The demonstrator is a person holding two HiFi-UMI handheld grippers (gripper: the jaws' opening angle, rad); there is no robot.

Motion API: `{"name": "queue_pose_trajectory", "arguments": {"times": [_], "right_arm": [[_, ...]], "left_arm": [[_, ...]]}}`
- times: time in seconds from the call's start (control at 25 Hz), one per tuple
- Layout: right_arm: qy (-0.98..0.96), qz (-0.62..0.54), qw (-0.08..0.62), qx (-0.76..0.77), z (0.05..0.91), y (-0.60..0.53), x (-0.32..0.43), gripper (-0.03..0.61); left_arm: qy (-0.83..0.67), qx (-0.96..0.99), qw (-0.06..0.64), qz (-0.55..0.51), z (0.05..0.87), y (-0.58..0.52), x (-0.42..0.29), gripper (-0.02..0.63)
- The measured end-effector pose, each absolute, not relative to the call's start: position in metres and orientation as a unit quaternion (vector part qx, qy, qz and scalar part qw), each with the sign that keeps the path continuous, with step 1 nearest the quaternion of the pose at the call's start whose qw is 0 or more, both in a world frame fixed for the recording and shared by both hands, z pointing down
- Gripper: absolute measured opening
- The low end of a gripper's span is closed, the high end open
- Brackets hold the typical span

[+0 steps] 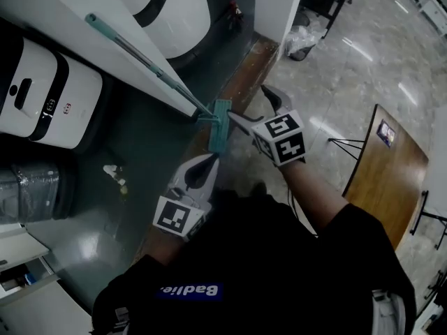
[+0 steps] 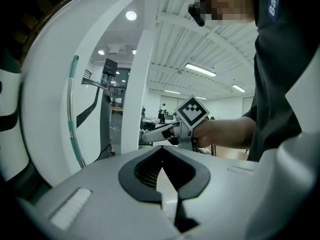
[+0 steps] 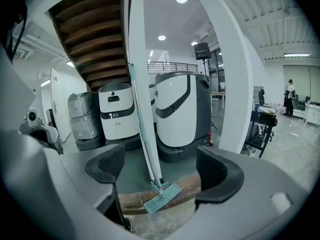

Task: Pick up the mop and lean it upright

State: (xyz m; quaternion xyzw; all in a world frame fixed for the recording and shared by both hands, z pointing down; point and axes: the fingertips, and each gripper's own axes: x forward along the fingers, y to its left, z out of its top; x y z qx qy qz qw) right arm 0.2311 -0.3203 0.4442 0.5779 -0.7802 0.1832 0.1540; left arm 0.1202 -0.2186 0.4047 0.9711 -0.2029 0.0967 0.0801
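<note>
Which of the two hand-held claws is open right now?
The right gripper: its jaws stand wide apart, with the leaning mop seen beyond them. The left gripper's jaws are pressed together on nothing.

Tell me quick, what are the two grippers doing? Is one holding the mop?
Left gripper: closed, holding nothing.
Right gripper: open and empty; the mop stands ahead of it, untouched.

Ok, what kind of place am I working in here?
Probably a storage nook under a wooden staircase in a large commercial or industrial hall. What look like white floor-cleaning machines are parked there, the mop leans on a white pillar, and polished stone floor stretches beyond.
</note>
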Motion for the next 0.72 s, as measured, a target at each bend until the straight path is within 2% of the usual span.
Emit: {"name": "queue_pose_trajectory", "arguments": {"times": [0.4,0.72], "right_arm": [[-0.762,0.190,0.123,0.607,0.442,-0.253,0.283,0.453],[-0.733,0.191,0.124,0.641,0.437,-0.223,0.286,0.453]], "left_arm": [[-0.159,0.978,0.059,0.123,0.406,-0.171,0.173,0.018],[-0.117,0.983,0.065,0.127,0.409,-0.158,0.171,0.018]]}}
